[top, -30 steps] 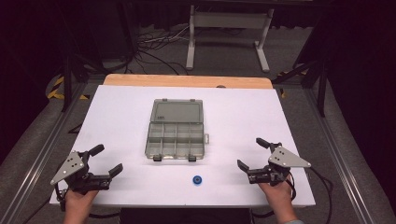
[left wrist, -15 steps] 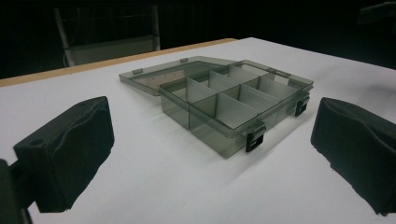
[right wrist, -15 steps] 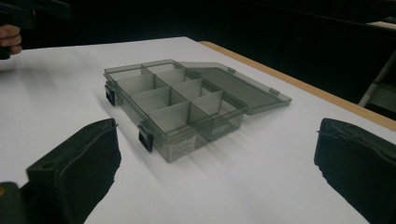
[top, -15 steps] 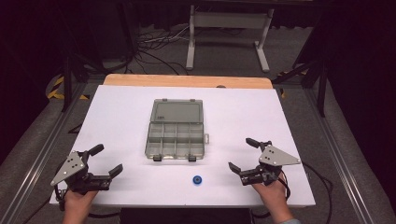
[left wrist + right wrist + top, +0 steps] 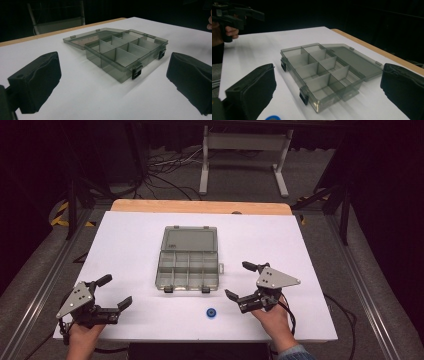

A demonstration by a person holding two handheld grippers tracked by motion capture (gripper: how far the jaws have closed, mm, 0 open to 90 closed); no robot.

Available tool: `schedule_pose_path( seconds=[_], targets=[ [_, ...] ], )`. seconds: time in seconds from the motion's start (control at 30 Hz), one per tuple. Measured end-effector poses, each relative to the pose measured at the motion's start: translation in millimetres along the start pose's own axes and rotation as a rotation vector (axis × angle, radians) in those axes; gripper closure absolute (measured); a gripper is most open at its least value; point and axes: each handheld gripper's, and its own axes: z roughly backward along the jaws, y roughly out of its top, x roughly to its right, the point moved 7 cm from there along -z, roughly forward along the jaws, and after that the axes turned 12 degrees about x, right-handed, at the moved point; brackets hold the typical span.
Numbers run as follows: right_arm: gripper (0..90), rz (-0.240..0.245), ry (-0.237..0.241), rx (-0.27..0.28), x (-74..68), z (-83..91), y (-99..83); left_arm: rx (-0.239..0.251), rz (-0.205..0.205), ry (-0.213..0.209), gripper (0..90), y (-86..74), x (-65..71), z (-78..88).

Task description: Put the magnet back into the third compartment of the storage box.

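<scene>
High view: white worktop (image 5: 130, 240) with a smoky-grey compartment box (image 5: 189, 261) at centre, lid flipped open flat toward the far edge, two black latches on the near side. Small blue round part (image 5: 211, 312) lies on the worktop just in front of the box, apart from it. Left hand-held gripper (image 5: 111, 292) at the near-left corner, jaws spread, holding nothing. Right hand-held gripper (image 5: 241, 281) near the box's near-right corner, jaws spread, nothing between them.

Left gripper view: both black padded jaws wide apart; box (image 5: 125, 53) sits between them farther off, dividers visible, compartments look bare.

Right gripper view: jaws spread wide, box (image 5: 322, 72) ahead, lid lying flat on the far side. Blue part (image 5: 272, 117) at the bottom edge. Left hand-held gripper (image 5: 258, 15) at upper left, held by a hand (image 5: 223, 31).
</scene>
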Motion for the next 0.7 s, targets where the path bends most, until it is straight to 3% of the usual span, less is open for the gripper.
schedule_pose_path(
  seconds=[0.13, 0.33, 0.37, 0.4, 0.6, 0.7],
  targets=[
    [0.4, -0.022, 0.019, 0.009, -2.9, -9.8, 2.6, -0.006, 0.000, -0.002, 0.3, -1.0, 0.1, -0.3],
    [0.3, -0.025, 0.049, -0.030, -8.3, -22.6, 0.3, -0.004, -0.004, -0.007, 0.4, -1.4, -0.4, -1.1],
    [0.3, -0.011, 0.057, -0.081, -10.3, -26.3, -2.3, -0.006, -0.006, -0.008, 0.4, -1.4, -0.3, -1.0],
    [0.3, -0.011, 0.057, -0.081, -10.3, -26.3, -2.3, -0.009, -0.009, -0.009, 0.4, -1.4, -0.3, -0.8],
    [4.3, 0.026, 0.103, -0.296, -24.2, -34.7, -3.9, -0.011, -0.011, -0.011, 0.4, -1.7, 0.4, -1.1],
    [6.8, 0.037, 0.121, -0.371, -30.0, -36.4, -2.0, -0.013, -0.013, -0.011, 0.4, -1.9, 0.3, -1.2]
  ],
)
